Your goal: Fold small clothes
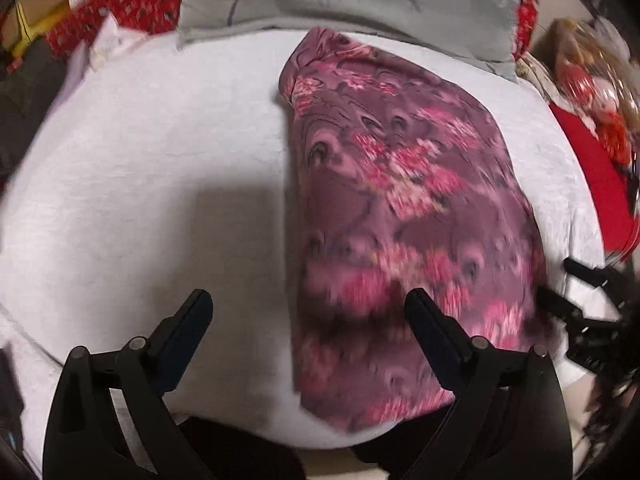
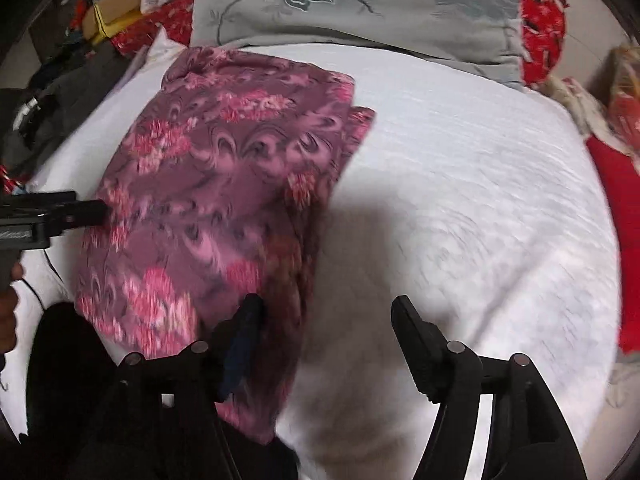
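Observation:
A purple and pink flowered garment (image 1: 404, 216) lies folded in a long strip on a white cloth surface (image 1: 140, 184). My left gripper (image 1: 308, 300) is open and empty, hovering over the garment's left edge near its front end. In the right wrist view the same garment (image 2: 224, 200) lies at the left. My right gripper (image 2: 324, 308) is open and empty, its left finger (image 2: 244, 332) over the garment's right edge. The left gripper (image 2: 80, 212) shows there at the garment's left side. The right gripper (image 1: 576, 304) shows at the far right of the left wrist view.
A grey flowered pillow (image 2: 360, 4) lies at the back of the white surface (image 2: 480, 184). Red patterned fabric (image 1: 132, 0) and a red cloth (image 2: 624, 216) lie around the edges. Boxes and clutter (image 2: 112, 12) stand at the back left.

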Tool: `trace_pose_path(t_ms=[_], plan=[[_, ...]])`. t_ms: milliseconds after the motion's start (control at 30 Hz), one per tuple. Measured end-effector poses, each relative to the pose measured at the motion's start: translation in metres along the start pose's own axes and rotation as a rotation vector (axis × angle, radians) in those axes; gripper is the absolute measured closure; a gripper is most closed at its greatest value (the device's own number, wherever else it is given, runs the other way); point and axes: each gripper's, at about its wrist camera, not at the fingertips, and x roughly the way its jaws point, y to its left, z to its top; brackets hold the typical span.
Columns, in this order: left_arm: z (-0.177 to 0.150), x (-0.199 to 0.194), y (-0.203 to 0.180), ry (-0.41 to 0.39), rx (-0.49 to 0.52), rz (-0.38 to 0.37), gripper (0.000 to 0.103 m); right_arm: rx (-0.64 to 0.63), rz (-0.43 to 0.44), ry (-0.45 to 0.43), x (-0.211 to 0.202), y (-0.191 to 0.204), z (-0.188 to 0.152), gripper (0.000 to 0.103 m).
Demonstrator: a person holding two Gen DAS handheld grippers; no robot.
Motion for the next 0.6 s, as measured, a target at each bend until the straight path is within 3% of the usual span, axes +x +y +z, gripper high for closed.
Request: trace_pose_path(t_ms=[133,333,600], plan=[[-0.023,-0.017,-0.009,-0.052,0.052,0.073,0.005,-0.006,-0.039,-0.002,-0.024,0.01,-0.018,0.024],[-0.053,-0.04,-0.027,-0.14,0.084,0.096,0.005,0.015,-0.045,-0.085,-0.072,0.018,-0.046,0.005],[-0.065,-0.062,-0.031,-0.183,0.062,0.077,0.005,-0.004,-0.116,-0.135,-0.096,0.036,-0.062,0.003]])
